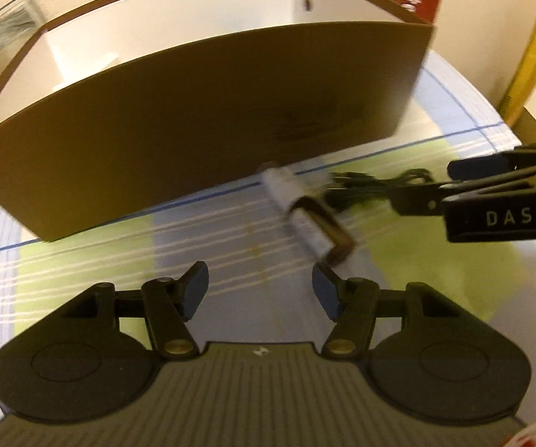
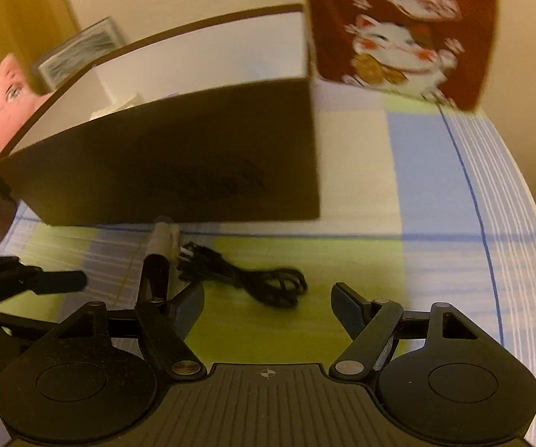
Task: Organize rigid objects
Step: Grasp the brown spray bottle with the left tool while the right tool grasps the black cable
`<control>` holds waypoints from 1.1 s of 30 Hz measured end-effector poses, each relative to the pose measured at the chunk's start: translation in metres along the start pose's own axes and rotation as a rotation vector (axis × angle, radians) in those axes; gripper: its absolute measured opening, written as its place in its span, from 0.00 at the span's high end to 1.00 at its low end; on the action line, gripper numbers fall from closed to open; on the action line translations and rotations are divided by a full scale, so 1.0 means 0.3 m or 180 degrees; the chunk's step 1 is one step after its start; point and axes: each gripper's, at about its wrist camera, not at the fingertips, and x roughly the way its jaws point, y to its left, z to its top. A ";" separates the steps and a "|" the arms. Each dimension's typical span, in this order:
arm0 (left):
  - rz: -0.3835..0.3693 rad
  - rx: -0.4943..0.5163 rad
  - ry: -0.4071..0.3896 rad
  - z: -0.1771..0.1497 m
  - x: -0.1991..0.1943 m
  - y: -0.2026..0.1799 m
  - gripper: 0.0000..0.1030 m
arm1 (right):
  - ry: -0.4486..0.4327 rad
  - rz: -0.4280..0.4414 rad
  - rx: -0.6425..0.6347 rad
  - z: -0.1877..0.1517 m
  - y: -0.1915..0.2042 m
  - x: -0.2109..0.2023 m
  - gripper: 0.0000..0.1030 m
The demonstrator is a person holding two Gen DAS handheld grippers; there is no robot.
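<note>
Both grippers stood with their jaws apart and nothing between them, angled down at the cloth, probably lined up for a pick. Just ahead of the left gripper (image 1: 260,290), slightly right of its fingers, lay the small white-and-brown device (image 1: 307,216). Its coiled black cable (image 2: 253,279) lay just ahead of the right gripper (image 2: 268,305), with the open brown box (image 1: 208,119) beyond as the likely destination.

The small white and brown oblong object (image 1: 307,216) at one o'clock is blurred; the tall brown box (image 1: 208,119) hides its own floor.
</note>
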 end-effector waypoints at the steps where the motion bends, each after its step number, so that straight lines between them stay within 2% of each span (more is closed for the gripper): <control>1: 0.0010 -0.0026 0.0002 0.001 0.000 0.009 0.44 | -0.0013 -0.0007 -0.0106 0.007 0.010 0.010 0.29; 7: -0.0219 -0.0037 -0.0079 0.022 -0.027 0.008 0.44 | -0.0008 0.0059 -0.0654 0.009 0.048 0.068 0.30; 11: -0.0371 -0.0023 -0.0092 0.037 -0.029 -0.016 0.44 | 0.0026 0.0157 -0.0831 -0.005 0.042 0.084 0.60; 12: -0.0396 -0.0026 -0.0087 0.041 -0.027 -0.022 0.44 | 0.0026 0.0171 -0.0844 -0.009 0.035 0.081 0.63; 14: -0.0440 -0.0018 -0.0077 0.048 -0.021 -0.034 0.44 | 0.0039 0.0180 -0.0830 -0.018 0.022 0.072 0.78; 16: -0.0450 0.0006 -0.0073 0.056 -0.017 -0.048 0.44 | 0.0111 0.0167 -0.0748 -0.021 0.012 0.064 0.82; 22: -0.0421 0.0052 -0.0016 0.085 0.027 -0.066 0.44 | 0.0188 0.0242 -0.0301 -0.052 -0.011 0.026 0.82; 25: -0.0385 0.0033 0.0029 0.098 0.053 -0.062 0.49 | 0.0155 0.0223 -0.0163 -0.049 -0.012 0.029 0.81; 31: -0.0388 -0.0077 0.0097 0.124 0.091 -0.035 0.59 | 0.0105 0.0177 -0.0221 -0.016 0.007 0.055 0.80; 33: -0.0418 -0.0069 0.0121 0.123 0.095 -0.029 0.67 | 0.0107 0.0207 -0.0294 -0.013 0.020 0.060 0.80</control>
